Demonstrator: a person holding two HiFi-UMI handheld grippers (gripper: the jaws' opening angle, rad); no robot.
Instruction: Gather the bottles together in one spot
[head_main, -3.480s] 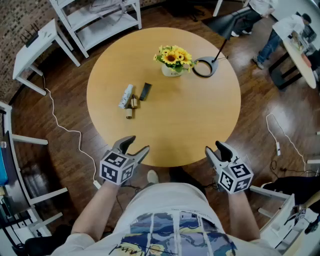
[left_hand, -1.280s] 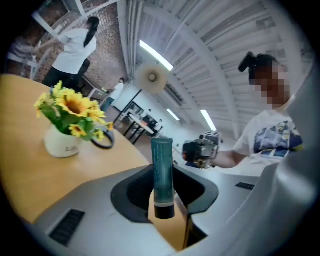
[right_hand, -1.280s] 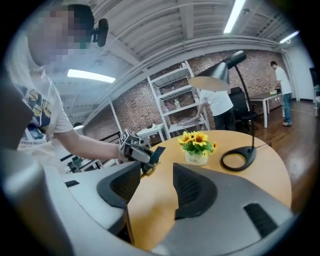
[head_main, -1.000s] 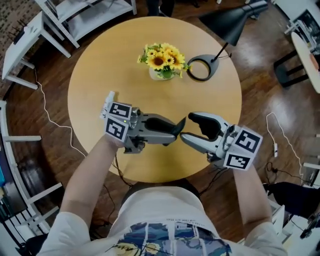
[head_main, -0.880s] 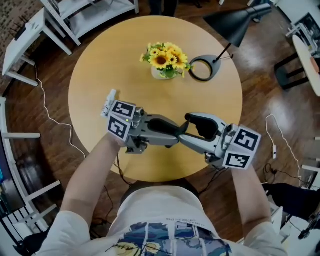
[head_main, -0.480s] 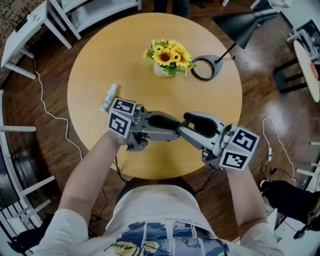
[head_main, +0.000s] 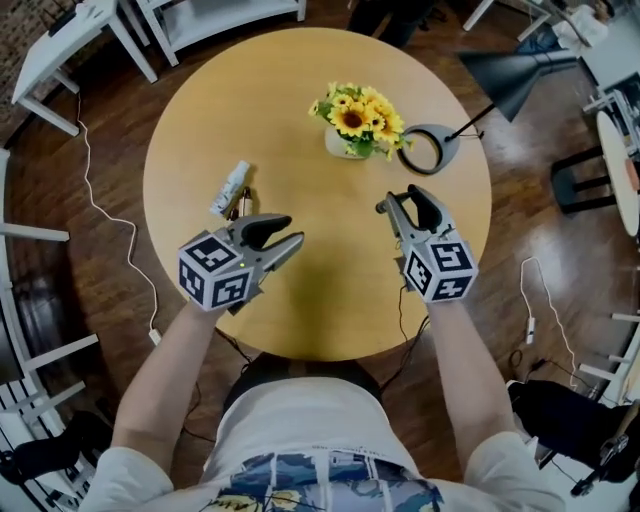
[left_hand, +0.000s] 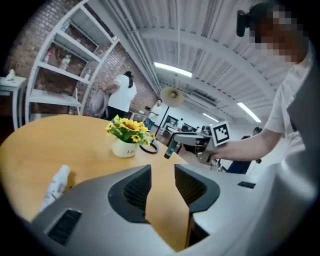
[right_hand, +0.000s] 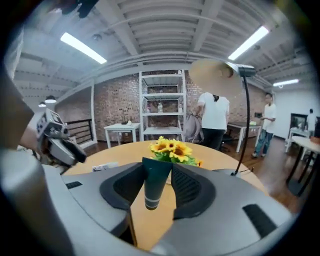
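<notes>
1. A dark tube (right_hand: 155, 182) is gripped cap-down in the right gripper (head_main: 400, 200), whose jaws have just been closing.
2. The left gripper (head_main: 285, 232) is held narrowly apart and empty, its jaws just opened.
3. A white bottle (head_main: 230, 188) is seen lying on the table (head_main: 330, 290) near it.

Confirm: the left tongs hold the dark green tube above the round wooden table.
No: the right tongs, jaws just closed, hold the dark green tube above the round wooden table, as the right gripper view shows. The left tongs, just opening, are empty.
</notes>
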